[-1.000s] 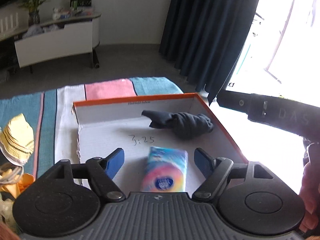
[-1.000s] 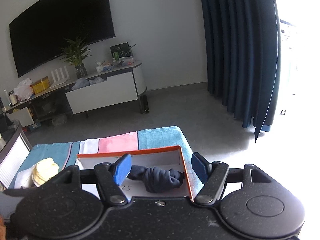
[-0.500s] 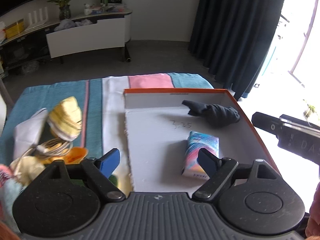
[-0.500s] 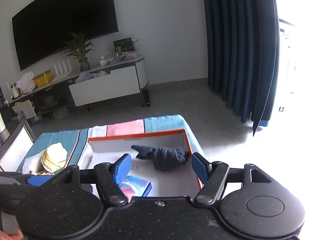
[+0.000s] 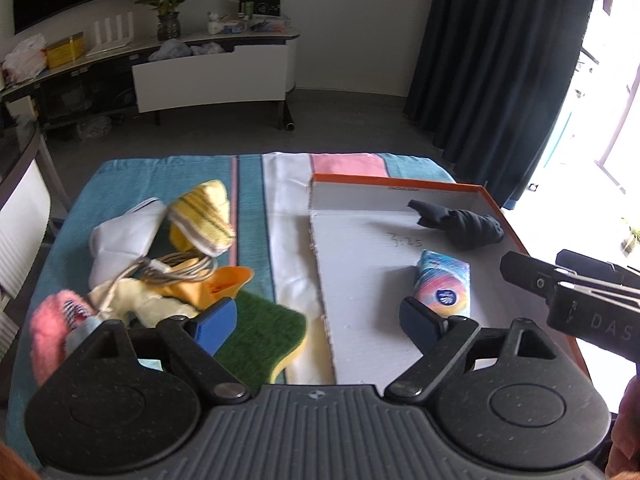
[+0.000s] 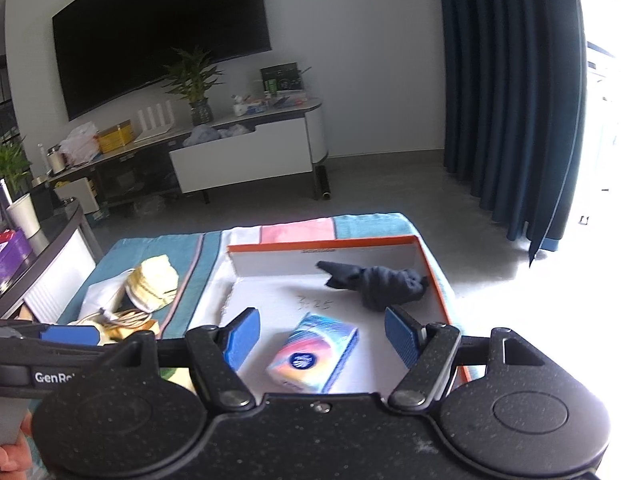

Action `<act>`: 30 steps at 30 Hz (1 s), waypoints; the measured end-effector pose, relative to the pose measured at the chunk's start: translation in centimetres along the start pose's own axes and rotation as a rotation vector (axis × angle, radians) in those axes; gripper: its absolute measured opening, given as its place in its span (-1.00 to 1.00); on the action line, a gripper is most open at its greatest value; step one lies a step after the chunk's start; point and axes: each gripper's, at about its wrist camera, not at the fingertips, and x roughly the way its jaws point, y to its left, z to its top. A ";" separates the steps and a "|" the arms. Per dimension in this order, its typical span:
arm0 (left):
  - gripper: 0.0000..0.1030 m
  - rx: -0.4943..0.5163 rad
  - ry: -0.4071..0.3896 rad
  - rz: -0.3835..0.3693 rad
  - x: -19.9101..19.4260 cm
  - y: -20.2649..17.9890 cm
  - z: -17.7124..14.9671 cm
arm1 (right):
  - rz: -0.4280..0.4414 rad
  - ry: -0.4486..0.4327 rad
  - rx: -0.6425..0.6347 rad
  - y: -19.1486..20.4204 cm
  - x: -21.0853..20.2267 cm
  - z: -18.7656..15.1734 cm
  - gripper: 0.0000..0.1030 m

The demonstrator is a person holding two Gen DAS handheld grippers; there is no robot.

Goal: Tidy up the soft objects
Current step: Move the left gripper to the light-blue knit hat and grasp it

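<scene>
The left gripper (image 5: pixel 316 320) has let go of the tissue pack (image 5: pixel 443 288), its jaws just opening with nothing between them, and has shifted toward the frame's lower left, above the green sponge (image 5: pixel 264 336).

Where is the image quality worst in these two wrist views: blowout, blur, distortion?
Left wrist view: window at the right edge blown out to white; green sponge and pink fluffy item near the lens smeared. Right wrist view: floor by the curtain washed out, fisheye bends the TV edges, dark vignette in the top-left corner.
</scene>
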 end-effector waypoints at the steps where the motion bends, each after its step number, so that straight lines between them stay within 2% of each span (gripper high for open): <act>1: 0.76 -0.005 -0.001 0.004 -0.1 0.3 -0.1 | 0.005 0.002 -0.002 0.3 0.0 -0.1 0.60; 30: 0.78 -0.092 -0.029 0.048 -4.1 6.3 -2.8 | 0.138 0.058 -0.098 6.8 0.3 -1.8 0.60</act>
